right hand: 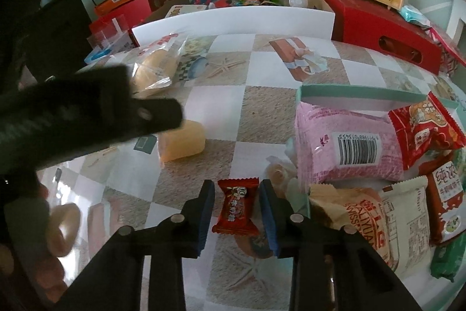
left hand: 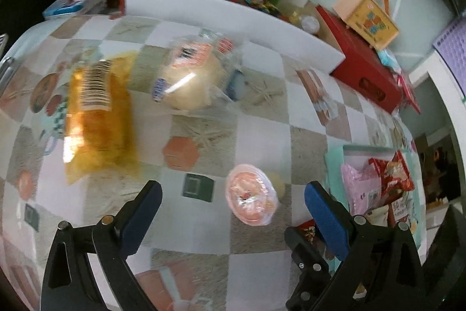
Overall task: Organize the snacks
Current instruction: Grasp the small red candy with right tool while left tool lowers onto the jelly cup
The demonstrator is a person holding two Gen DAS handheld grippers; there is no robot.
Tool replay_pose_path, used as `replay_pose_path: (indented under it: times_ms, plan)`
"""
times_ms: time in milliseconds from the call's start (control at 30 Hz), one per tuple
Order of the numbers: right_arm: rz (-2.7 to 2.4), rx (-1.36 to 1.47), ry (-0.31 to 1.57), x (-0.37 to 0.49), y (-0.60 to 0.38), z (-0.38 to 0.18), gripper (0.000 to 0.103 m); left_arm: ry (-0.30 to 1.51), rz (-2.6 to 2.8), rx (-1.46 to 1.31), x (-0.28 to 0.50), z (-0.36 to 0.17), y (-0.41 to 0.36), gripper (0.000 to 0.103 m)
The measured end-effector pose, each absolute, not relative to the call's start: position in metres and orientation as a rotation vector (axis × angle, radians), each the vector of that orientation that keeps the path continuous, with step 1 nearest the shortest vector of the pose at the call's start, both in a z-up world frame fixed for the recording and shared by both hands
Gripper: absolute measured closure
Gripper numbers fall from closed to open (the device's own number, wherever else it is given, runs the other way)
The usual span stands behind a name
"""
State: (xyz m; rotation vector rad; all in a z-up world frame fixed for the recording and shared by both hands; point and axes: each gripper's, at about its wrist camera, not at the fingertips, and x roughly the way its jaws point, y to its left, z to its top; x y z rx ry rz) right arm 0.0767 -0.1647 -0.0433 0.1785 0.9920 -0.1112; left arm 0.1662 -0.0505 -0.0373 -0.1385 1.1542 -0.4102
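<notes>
Red foil-wrapped candy (right hand: 236, 207): between fingers, long axis along them, untouched.
Right gripper (right hand: 236, 209): spread, released.
Left gripper (left hand: 233, 194): spread wide, empty.

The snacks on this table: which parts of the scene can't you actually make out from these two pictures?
- Left wrist view: the yellow packet and the clear bread bag are motion-blurred; their print is unreadable.
- Right wrist view: the left gripper's dark body covers part of the yellow block and the table behind.
- Right wrist view: the green packet is cut off by the lens edge.
- Right wrist view: whether the right gripper touches the red candy is unclear.
</notes>
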Motion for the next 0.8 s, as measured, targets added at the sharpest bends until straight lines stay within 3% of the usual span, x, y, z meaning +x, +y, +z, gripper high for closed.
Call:
replay_pose_path:
  times_ms: [200, 400, 467, 800]
  plan:
    - [-0.116, 0.152, 0.991, 0.078, -0.163, -0.044, 0.069, 1.170, -0.409, -0.092, 0.163, -0.048, -0.063, 0.008]
    - [-0.120, 0.146, 0.990, 0.078, -0.164, -0.044, 0.071, 1.157, -0.400, -0.084, 0.162, -0.047, -0.063, 0.035]
    - [-0.117, 0.147, 0.988, 0.078, -0.164, -0.044, 0.072, 1.160, -0.414, -0.109, 0.161, -0.046, -0.061, 0.053]
    - [-0.120, 0.140, 0.982, 0.074, -0.162, -0.041, 0.073, 1.177, -0.367, -0.117, 0.156, -0.042, -0.047, 0.053]
